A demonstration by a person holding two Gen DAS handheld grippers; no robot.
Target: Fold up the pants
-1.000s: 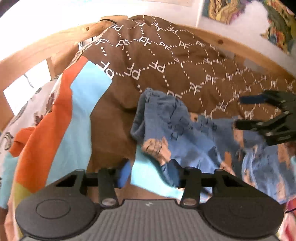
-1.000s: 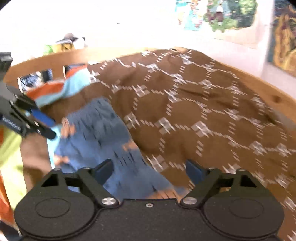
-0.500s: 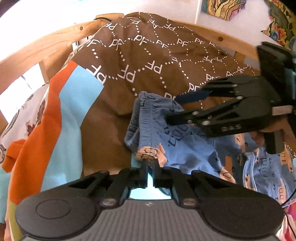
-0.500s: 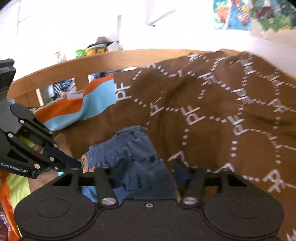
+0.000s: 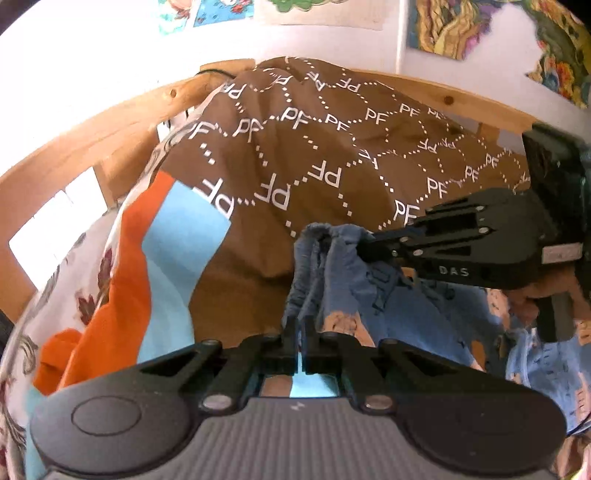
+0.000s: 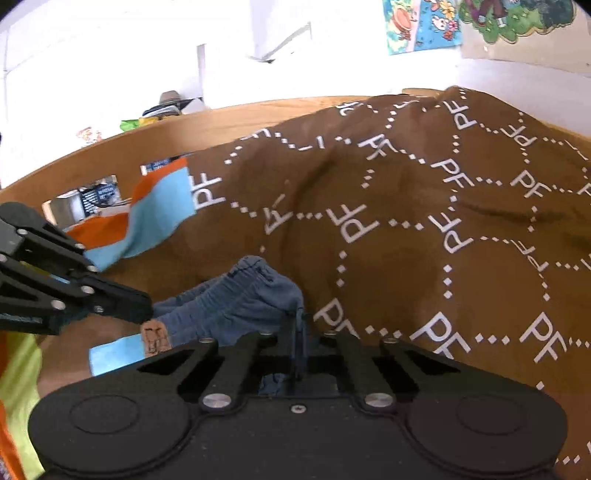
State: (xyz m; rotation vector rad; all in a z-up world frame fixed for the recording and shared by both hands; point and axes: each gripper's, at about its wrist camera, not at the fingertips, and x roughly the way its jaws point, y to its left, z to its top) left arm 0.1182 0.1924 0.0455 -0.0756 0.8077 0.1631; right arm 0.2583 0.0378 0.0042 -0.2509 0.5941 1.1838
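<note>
Small blue patterned pants (image 5: 369, 291) lie bunched on a brown blanket (image 5: 332, 158) printed with white PF letters. My left gripper (image 5: 300, 328) is shut on the near end of the elastic waistband. My right gripper (image 6: 298, 332) is shut on the other end of the waistband (image 6: 251, 295). In the left wrist view the right gripper (image 5: 364, 245) reaches in from the right and pinches the waistband's far end. In the right wrist view the left gripper (image 6: 146, 312) comes in from the left. The pant legs trail off to the right (image 5: 535, 354).
An orange, light blue and floral cloth (image 5: 147, 258) lies left of the pants. A wooden bed rail (image 5: 92, 147) curves around the far side. Posters (image 5: 461, 26) hang on the white wall behind. A yellow-green cloth (image 6: 18, 387) lies at the lower left.
Both grippers went from open to shut on the waistband. The right gripper swung over from the pant legs to the waistband's far end. The waistband is now lifted and stretched between them.
</note>
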